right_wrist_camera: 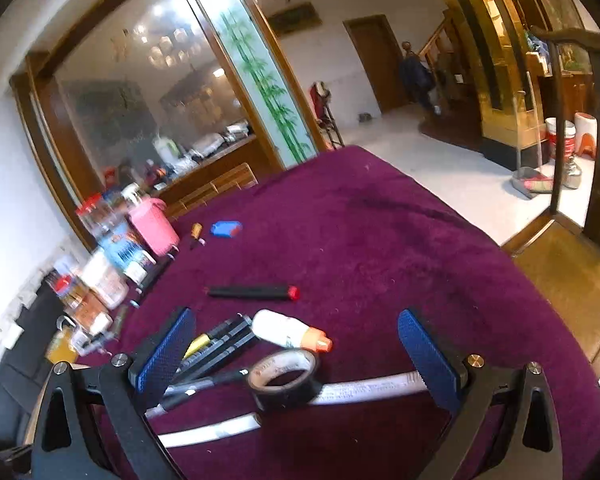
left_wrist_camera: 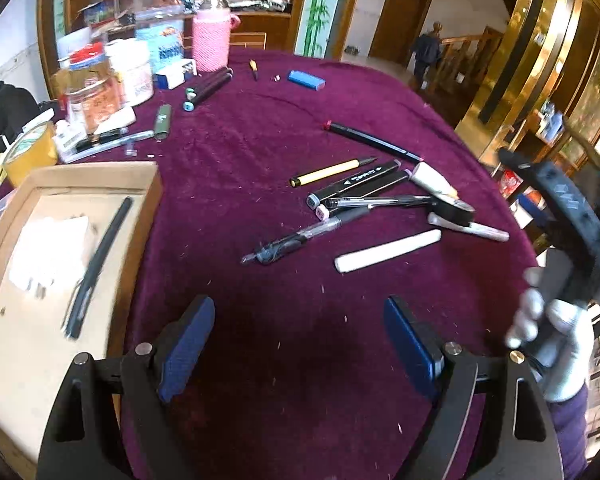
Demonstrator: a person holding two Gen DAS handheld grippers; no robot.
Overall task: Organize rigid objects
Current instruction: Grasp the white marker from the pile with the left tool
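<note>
My left gripper [left_wrist_camera: 300, 320] hangs open over bare purple cloth, nothing between its blue pads. Ahead of it lies a pile of pens and markers [left_wrist_camera: 360, 192], a clear gel pen [left_wrist_camera: 300, 236], a white stick [left_wrist_camera: 388, 250] and a black tape roll [left_wrist_camera: 452, 210]. A cardboard box [left_wrist_camera: 140, 216] at the left holds one black pen [left_wrist_camera: 96, 268] and white paper. My right gripper [right_wrist_camera: 296, 328] is open above the tape roll [right_wrist_camera: 286, 376], a white tube with an orange cap [right_wrist_camera: 292, 332] and two white sticks [right_wrist_camera: 380, 388]; its pads touch none of them.
Jars, boxes and a pink knitted bottle [left_wrist_camera: 211, 36] crowd the table's far left. A black marker with a red cap [right_wrist_camera: 256, 292], a blue lighter-like block [left_wrist_camera: 306, 80] and a small screwdriver [left_wrist_camera: 253, 69] lie farther out. A gloved hand [left_wrist_camera: 556, 336] is at the right edge. A person stands by the far door.
</note>
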